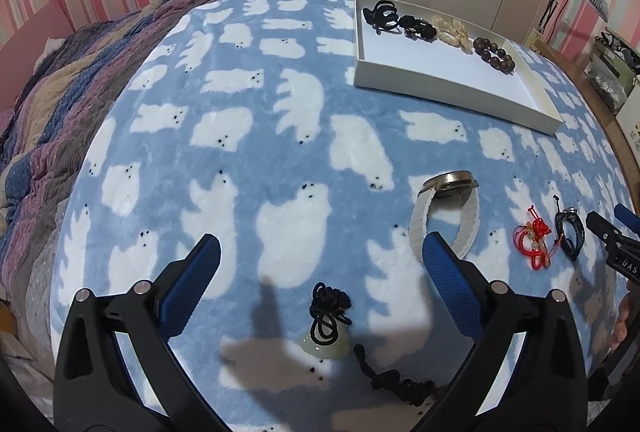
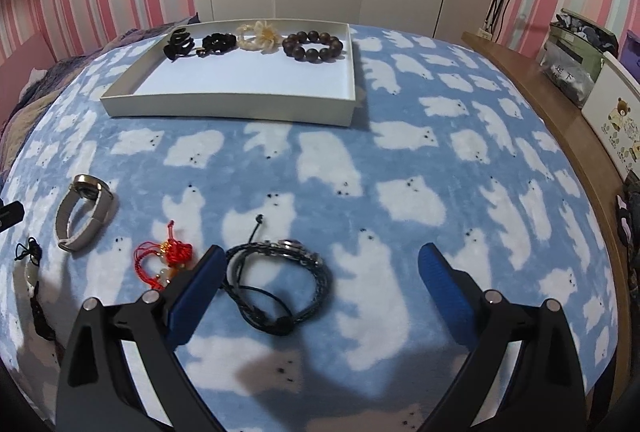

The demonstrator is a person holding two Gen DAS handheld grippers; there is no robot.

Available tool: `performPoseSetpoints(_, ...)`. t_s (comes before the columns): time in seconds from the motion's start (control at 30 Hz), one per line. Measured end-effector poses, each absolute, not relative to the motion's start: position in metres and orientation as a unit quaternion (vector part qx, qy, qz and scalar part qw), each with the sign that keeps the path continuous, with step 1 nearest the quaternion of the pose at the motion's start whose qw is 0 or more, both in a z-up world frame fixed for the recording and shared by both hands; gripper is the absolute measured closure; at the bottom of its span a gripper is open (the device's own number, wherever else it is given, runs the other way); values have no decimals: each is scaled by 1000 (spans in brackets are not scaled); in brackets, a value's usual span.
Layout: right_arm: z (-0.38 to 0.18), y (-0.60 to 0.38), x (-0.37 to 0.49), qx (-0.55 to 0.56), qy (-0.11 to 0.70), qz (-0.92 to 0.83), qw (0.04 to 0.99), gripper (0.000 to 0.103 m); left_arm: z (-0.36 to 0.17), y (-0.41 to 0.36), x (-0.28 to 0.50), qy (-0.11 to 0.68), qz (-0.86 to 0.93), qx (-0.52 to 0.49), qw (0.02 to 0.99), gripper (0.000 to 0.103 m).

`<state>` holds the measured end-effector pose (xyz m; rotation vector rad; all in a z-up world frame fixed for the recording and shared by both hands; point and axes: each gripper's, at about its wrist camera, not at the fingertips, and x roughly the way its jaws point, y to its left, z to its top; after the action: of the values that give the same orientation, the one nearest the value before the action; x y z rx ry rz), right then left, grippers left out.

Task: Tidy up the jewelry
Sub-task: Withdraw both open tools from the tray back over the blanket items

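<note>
Bracelet (image 2: 280, 286) of dark cord lies flat on the bed between the wide, empty right claw (image 2: 320, 288) fingers, nearer its left one, long axis across; the left claw (image 1: 320, 284), also wide, hovers over one pendant (image 1: 326, 340); four pieces fill the tray (image 2: 224, 108), four wait outside.

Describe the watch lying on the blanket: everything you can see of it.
The watch has a round, metallic-looking case with a dark face and a pale grey, fabric-like strap closed into a loop. It rests on its side on the blue bear-print blanket, case toward the white tray, apart from the red knotted charm. Neither gripper touches it.
</note>
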<state>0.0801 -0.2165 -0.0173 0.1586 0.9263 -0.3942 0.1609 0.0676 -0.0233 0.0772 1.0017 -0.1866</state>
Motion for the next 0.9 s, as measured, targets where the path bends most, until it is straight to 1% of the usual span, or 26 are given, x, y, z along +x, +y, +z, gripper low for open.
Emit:
performPoseSetpoints(0.6, -19, -221, 76, 70, 445, -191, 872, 6, -23, 66, 161, 485, -97, 28, 869, 3)
performPoseSetpoints(0.9, -16, -209, 83, 65, 448, -163, 876, 6, -21, 51, 163, 486, -114, 41, 866, 4)
